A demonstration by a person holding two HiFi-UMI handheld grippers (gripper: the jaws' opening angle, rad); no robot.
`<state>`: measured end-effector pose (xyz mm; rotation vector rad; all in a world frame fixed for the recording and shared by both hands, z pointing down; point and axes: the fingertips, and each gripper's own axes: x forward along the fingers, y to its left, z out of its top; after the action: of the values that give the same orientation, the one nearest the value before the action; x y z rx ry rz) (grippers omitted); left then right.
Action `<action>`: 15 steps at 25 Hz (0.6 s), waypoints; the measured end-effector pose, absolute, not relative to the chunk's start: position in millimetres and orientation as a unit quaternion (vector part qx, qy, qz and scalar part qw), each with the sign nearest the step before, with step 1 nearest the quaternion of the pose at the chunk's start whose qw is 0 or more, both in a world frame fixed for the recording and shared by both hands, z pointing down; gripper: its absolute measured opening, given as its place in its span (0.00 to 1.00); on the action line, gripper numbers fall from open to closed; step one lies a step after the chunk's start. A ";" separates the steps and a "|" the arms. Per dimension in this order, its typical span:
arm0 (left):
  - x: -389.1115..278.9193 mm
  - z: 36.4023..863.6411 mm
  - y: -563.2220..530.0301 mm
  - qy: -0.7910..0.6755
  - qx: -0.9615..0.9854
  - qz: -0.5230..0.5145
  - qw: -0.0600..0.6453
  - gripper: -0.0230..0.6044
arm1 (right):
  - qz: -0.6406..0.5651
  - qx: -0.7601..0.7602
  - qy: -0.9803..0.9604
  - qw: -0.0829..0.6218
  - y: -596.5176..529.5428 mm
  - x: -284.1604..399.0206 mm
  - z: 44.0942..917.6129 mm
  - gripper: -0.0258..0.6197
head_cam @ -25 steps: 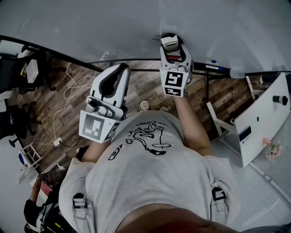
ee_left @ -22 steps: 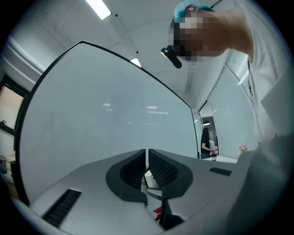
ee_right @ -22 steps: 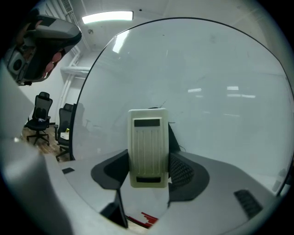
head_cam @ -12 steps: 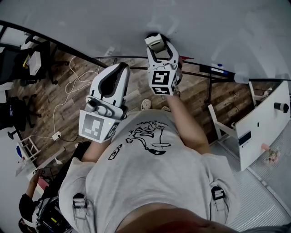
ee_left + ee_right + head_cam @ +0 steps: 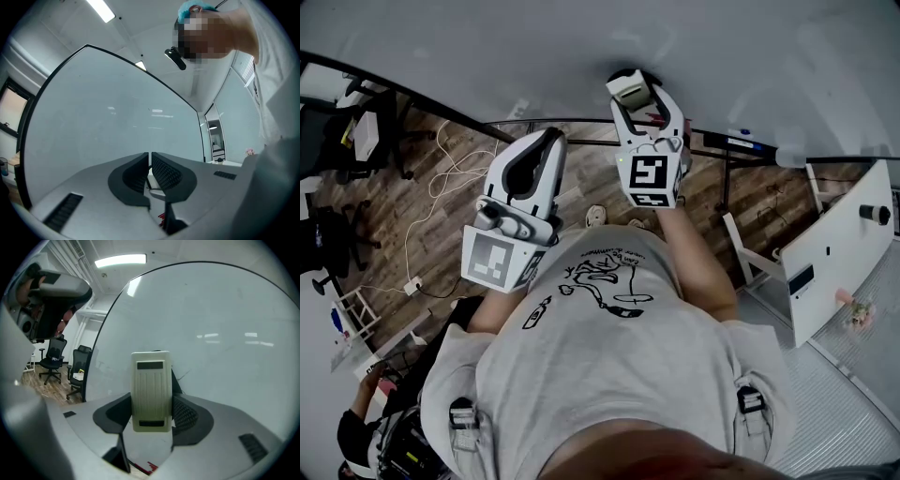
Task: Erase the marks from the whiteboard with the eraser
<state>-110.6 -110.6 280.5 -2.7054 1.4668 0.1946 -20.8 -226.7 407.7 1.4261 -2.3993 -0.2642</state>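
Cream eraser (image 5: 150, 390) in right tongs (image 5: 151, 403) at whiteboard (image 5: 225, 324); left tongs (image 5: 150, 163) together.

No writing can be read; the print on the person's shirt (image 5: 602, 277) is too small.

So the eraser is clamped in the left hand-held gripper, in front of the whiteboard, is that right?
No, the eraser is clamped in the right hand-held gripper, in front of the whiteboard. The right gripper view shows it between the jaws; the left hand-held gripper is shut with nothing in it.
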 end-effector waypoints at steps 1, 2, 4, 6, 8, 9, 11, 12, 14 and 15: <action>-107.6 280.4 -112.0 0.473 -0.878 0.065 0.029 0.09 | -0.101 0.506 -0.840 0.167 -226.9 -10.8 399.0 0.44; -104.4 280.4 -113.3 0.470 -0.880 0.066 0.028 0.09 | -0.109 0.512 -0.836 0.167 -227.3 -0.6 390.4 0.44; -99.8 280.3 -114.4 0.465 -0.882 0.068 0.028 0.09 | -0.125 0.522 -0.826 0.171 -228.3 19.0 375.1 0.44; -96.8 279.7 -115.8 0.460 -0.885 0.070 0.028 0.09 | -0.142 0.533 -0.815 0.179 -231.5 36.9 361.7 0.44; -94.6 279.5 -118.5 0.457 -0.886 0.072 0.029 0.09 | -0.163 0.543 -0.802 0.188 -237.7 52.1 348.1 0.44; -93.5 279.4 -119.8 0.455 -0.887 0.072 0.029 0.09 | -0.172 0.547 -0.796 0.191 -241.3 58.6 341.0 0.44; -91.0 278.7 -121.1 0.454 -0.887 0.073 0.030 0.09 | -0.186 0.553 -0.788 0.195 -247.2 68.9 327.8 0.44; -89.8 277.9 -120.8 0.454 -0.888 0.073 0.031 0.09 | -0.191 0.554 -0.786 0.198 -248.5 71.8 322.8 0.44; -87.8 276.3 -119.2 0.455 -0.887 0.073 0.033 0.09 | -0.200 0.555 -0.781 0.205 -248.0 74.1 318.0 0.44; -87.2 275.8 -118.5 0.456 -0.887 0.073 0.033 0.09 | -0.205 0.555 -0.778 0.209 -247.4 74.2 317.8 0.44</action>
<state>-87.2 -118.5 275.8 -2.7274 1.4013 0.2261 74.2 -247.4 317.8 1.5452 -2.1649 -0.5707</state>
